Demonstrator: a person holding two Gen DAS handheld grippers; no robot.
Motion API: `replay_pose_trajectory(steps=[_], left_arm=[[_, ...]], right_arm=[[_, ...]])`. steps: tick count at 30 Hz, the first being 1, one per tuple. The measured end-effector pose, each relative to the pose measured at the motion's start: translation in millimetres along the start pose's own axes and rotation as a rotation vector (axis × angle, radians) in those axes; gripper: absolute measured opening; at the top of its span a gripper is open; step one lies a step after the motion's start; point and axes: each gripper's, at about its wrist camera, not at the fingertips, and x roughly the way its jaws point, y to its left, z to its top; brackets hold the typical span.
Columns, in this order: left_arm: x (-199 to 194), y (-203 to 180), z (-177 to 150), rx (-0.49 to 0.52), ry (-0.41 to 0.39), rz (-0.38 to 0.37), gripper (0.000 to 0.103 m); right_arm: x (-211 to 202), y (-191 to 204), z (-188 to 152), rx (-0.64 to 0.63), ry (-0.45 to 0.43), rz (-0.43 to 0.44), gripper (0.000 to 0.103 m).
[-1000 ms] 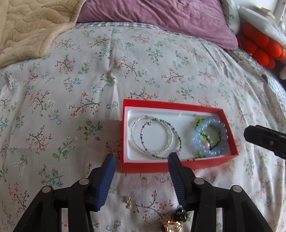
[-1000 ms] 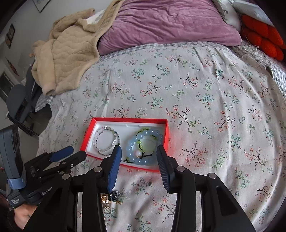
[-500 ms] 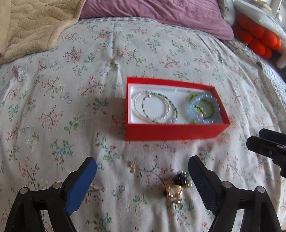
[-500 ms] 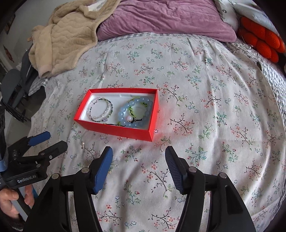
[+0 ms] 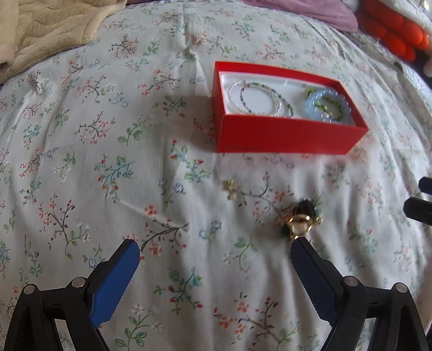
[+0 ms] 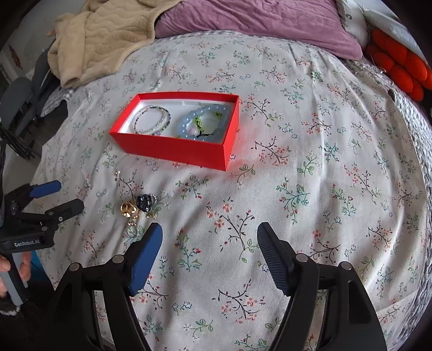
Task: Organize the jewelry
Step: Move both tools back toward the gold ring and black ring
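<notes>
Left-wrist view shows the left gripper [image 5: 214,247] hovering above the floral bedspread [image 5: 108,151] with its two blue-padded fingers spread wide and nothing between them. Just past the tip of its right-hand finger lies a small heap of loose pieces — a gold ring [image 5: 298,228] touching a dark beaded piece [image 5: 307,208] — and a little farther out, apart from that heap, a small gold earring [image 5: 230,187] rests alone on the cloth. Beyond these sits the red box [image 5: 286,135], white inside, with thin beaded bracelets [image 5: 256,98] coiled in its left part and a pale blue bead bracelet [image 5: 328,105] in its right part, a green-and-black cord piece lying across the blue beads.

Seen from the right wrist, the right gripper [image 6: 209,237] is likewise released, jaws parted and empty over bare bedspread, well to the right of the loose heap [image 6: 137,206]. The left gripper [image 6: 58,197] appears at the frame's left edge, held by a hand. The red box [image 6: 172,149] lies ahead, near the middle of the bed; farther back a beige blanket [image 6: 108,35] and a purple pillow [image 6: 256,21] sit at the head, with an orange plush object [image 6: 399,67] at the right.
</notes>
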Motion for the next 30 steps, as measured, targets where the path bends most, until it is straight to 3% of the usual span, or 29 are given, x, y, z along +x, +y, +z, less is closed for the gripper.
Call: replay_pose_trajectory(steps=[7,19,26,30], left_arm=[[7,10,-24,0.038,0.025,0.019,0.094],[23,2,-55,0.140,0.041,0.036,0.094],[34,-28,-56,0.251,-0.059,0.019,0.092],[32,-35,-45,0.237,-0.106,-0.059,0.085]], right_arm=[[13,0,-27,-0.021,0.040,-0.006,0.077],[42,-10,-66,-0.063,0.109,-0.092,0.077],[44,-13,-73,-0.072,0.084,-0.122,0.089],[45,-18,-74,-0.058,0.085,-0.118,0.092]])
